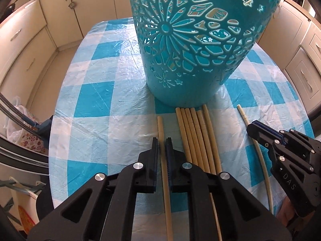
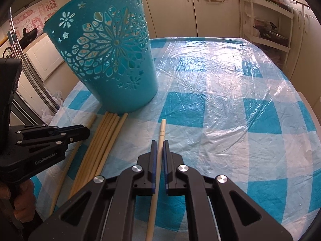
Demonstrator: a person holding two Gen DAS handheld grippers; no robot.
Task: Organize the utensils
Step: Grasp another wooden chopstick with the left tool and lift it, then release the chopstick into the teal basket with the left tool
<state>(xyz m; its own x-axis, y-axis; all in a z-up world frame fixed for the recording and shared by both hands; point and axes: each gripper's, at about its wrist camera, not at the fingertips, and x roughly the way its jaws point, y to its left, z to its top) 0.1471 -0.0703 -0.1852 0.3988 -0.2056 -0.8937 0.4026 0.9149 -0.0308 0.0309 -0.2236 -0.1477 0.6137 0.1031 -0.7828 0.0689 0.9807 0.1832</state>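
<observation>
A teal cut-out basket (image 1: 190,40) (image 2: 112,60) stands upright on the checked tablecloth. Several pale chopsticks (image 1: 197,136) (image 2: 104,138) lie side by side in front of it. My left gripper (image 1: 162,141) is shut on a single chopstick (image 1: 160,126) lying left of that bundle, down at the cloth. My right gripper (image 2: 159,143) is shut on another lone chopstick (image 2: 163,127), which sits right of the bundle. Each gripper shows in the other's view: the right gripper (image 1: 253,125) at the right edge, the left gripper (image 2: 85,132) at the left edge.
The round table (image 2: 230,92) carries a blue-and-white checked cloth under crinkled clear plastic. Cream cabinets (image 1: 28,46) ring the room. A white shelf unit (image 2: 266,26) stands behind the table. A person's hand (image 2: 18,198) holds the left gripper's handle.
</observation>
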